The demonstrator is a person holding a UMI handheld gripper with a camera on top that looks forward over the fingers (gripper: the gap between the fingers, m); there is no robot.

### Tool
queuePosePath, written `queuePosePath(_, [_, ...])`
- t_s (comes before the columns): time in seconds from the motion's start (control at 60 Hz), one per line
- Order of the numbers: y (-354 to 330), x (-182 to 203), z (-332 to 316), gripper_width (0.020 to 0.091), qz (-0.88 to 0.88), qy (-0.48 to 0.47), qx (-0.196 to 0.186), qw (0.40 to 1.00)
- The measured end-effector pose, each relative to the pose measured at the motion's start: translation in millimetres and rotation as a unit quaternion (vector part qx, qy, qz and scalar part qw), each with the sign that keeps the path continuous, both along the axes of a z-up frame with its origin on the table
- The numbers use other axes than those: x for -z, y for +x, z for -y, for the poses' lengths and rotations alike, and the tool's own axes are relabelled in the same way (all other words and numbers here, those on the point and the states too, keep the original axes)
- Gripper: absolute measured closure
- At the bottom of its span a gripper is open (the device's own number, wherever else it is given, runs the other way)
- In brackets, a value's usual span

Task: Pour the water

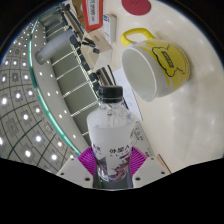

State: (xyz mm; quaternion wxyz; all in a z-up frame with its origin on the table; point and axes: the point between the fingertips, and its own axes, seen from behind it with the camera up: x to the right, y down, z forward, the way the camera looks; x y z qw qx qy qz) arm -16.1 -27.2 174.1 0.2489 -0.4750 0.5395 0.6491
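Observation:
A clear plastic water bottle [110, 125] with a black cap and a white label stands up between my fingers, its lower part pressed by the magenta pads [92, 158] on both sides. My gripper [111, 165] is shut on the bottle. Beyond the bottle's cap and slightly to the right sits a white mug [152, 66] with a yellow rim, yellow handle and a yellow cartoon print; its mouth faces towards the bottle. The bottle's cap is close to the mug's rim but apart from it. The bottle's base is hidden between the fingers.
The white table [190, 110] carries the mug. A row of grey upright dividers [72, 70] runs to the left of the bottle. A perforated light panel [25, 95] curves along the far left. A red-and-white box [92, 12] stands beyond.

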Motion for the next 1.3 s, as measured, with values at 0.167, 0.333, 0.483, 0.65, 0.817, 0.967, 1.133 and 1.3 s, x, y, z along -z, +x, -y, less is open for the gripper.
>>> queuePosePath(0.167, [14, -8, 9, 0.0712, 0.254, 0.024, -0.036, 0.966])
queuePosePath(0.333, [85, -47, 9, 0.0709, 0.558, 0.071, -0.001, 0.827])
queuePosePath(0.483, [178, -62, 12, 0.0708, 0.723, 0.057, 0.048, 0.687])
queuePosePath(0.65, [266, -11, 21, 0.0708, 0.821, -0.01, 0.039, 0.57])
queuePosePath(0.817, [312, 64, 27, 0.0708, 0.833, -0.051, 0.002, 0.551])
queuePosePath(0.967, [321, 113, 29, 0.0707, 0.836, -0.063, -0.025, 0.545])
queuePosePath(1.133, [322, 138, 35, 0.0653, 0.838, -0.062, -0.026, 0.542])
queuePosePath(1.3, [319, 147, 41, 0.0487, 0.828, -0.065, -0.045, 0.554])
